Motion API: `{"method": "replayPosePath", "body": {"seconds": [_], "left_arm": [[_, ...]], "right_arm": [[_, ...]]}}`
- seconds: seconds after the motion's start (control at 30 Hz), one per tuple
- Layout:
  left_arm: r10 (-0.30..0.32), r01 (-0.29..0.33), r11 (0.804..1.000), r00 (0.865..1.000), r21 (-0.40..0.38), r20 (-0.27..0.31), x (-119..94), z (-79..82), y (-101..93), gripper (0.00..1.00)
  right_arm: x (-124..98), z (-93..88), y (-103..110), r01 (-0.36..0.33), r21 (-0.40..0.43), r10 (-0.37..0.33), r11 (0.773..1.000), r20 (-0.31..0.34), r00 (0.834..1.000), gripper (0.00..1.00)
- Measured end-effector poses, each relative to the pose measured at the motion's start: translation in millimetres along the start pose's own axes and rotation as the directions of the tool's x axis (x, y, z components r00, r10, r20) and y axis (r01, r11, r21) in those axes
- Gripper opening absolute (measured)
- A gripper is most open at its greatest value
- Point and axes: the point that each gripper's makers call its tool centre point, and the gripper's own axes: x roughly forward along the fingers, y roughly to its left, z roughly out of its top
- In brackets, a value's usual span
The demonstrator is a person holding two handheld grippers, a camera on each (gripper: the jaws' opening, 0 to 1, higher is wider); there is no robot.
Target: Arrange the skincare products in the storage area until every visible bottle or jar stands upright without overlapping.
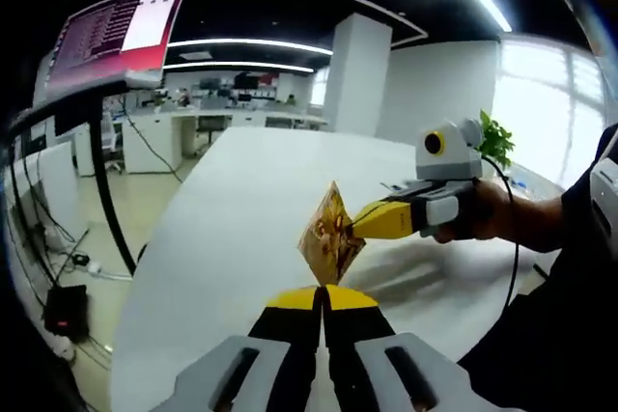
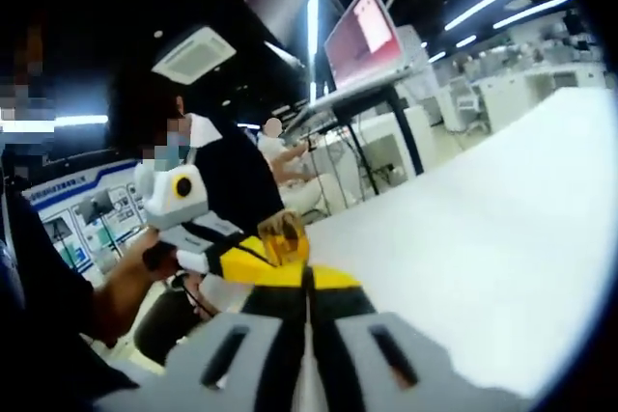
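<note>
A flat golden packet (image 1: pixel 331 235) hangs in the air above the white table (image 1: pixel 241 200), turned so it stands on one corner. My left gripper (image 1: pixel 322 288) is shut on its lower corner. The right gripper (image 1: pixel 359 226) comes in from the right, held by a hand (image 1: pixel 483 214), and its yellow tips pinch the packet's right edge. In the right gripper view the same packet (image 2: pixel 287 231) shows amber just above my right gripper (image 2: pixel 307 272), which is shut on it. The left gripper (image 2: pixel 266 256) reaches in from the left to the packet.
The white table (image 2: pixel 483 219) stretches far ahead. A monitor (image 1: pixel 116 31) on a black stand rises at its left edge. A green plant (image 1: pixel 495 140) stands at the far right. People sit in the background (image 2: pixel 280 151), among office desks.
</note>
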Motion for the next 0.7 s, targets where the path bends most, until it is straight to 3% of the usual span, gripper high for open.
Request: {"method": "replayPosePath", "body": {"seconds": [0.43, 0.7], "left_arm": [[-0.059, 0.058, 0.998, 0.998, 0.011, 0.025, 11, 17.0, -31.7, 0.0], [-0.074, 0.074, 0.997, 0.997, 0.028, 0.019, 16, 19.6, -42.2, 0.0]], "right_arm": [[-38, 8.4, 4, 0.038, -0.027, -0.037, 0.999, 0.043, 0.998, 0.0], [-54, 7.3, 7, 0.051, -0.042, -0.049, 0.998, 0.053, 0.997, 0.0]]}}
